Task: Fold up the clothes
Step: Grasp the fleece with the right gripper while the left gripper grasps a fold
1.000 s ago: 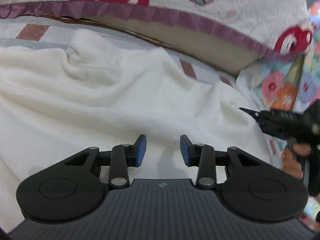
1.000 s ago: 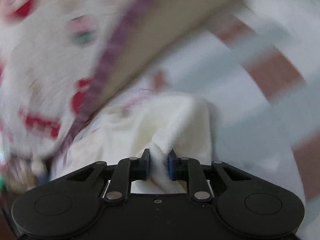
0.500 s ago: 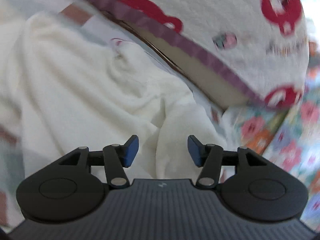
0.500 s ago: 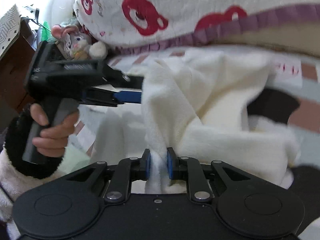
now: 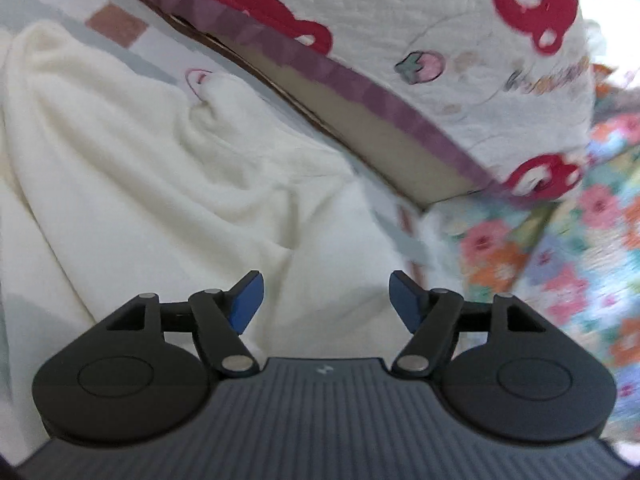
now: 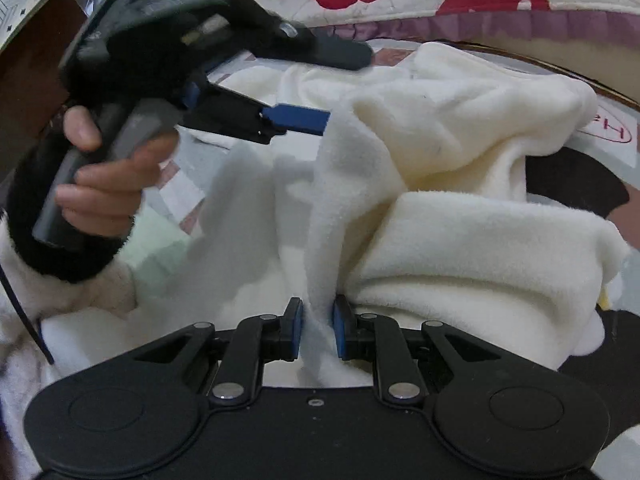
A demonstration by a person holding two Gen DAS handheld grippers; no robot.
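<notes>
A cream fleece garment point(image 5: 168, 200) lies spread and wrinkled on the bed; in the right wrist view it point(image 6: 460, 168) is bunched in thick folds. My left gripper point(image 5: 326, 300) is open and empty, held just above the fleece. It also shows in the right wrist view point(image 6: 344, 84), held by a hand at the upper left, its blue pads apart over the fleece edge. My right gripper point(image 6: 316, 326) is shut on a raised fold of the fleece.
A quilted cover point(image 5: 460, 32) with red bears and a purple ruffle lies along the far side. A floral fabric point(image 5: 580, 240) is at the right. A checked bed sheet point(image 5: 116, 28) lies under the garment. A dark patch point(image 6: 576, 184) shows at the right.
My left gripper opened wider and shifted over the fleece. My right gripper kept its hold on the fold while the view swung from the sheet toward the left gripper and drew nearer it.
</notes>
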